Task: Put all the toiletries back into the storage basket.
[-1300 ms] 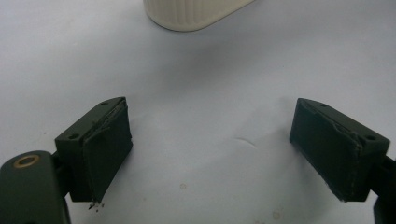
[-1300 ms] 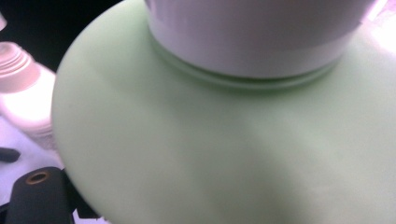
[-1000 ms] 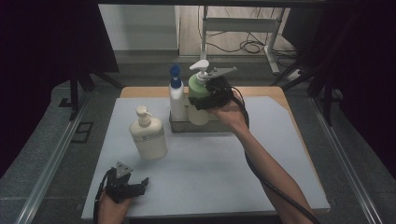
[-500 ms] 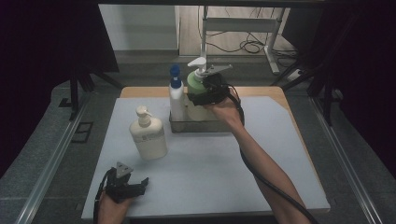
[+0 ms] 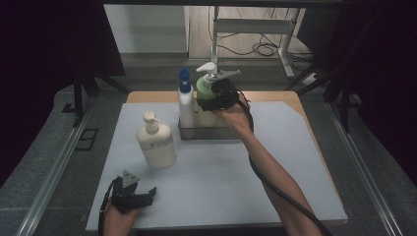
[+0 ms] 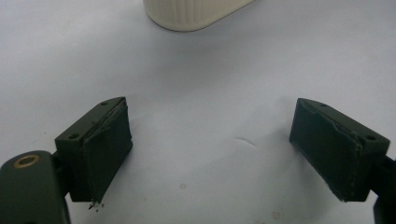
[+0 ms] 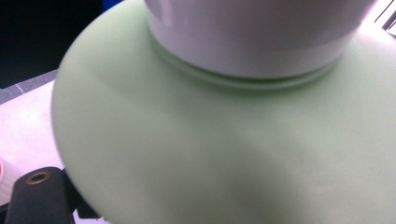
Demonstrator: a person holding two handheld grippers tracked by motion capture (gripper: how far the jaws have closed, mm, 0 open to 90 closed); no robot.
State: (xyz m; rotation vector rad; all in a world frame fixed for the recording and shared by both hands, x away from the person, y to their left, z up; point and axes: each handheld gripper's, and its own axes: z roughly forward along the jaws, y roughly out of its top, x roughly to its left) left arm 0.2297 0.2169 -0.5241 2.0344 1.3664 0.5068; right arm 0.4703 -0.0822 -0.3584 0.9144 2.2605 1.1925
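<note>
Over the tray [image 5: 196,133], the right gripper's [image 5: 212,98] fingers clasp the green bottle [image 5: 203,86]; left gripper's [image 5: 132,194] fingers gape empty.

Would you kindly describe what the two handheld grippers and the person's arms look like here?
Both grippers are black. The left gripper carries a grey three-cornered plate on top and has two blocky dark jaws with flat pads; a brass-coloured eyelet sits on its body. A thick black cable trails from the right gripper. The forearms are bare, with no sleeves visible.
</note>
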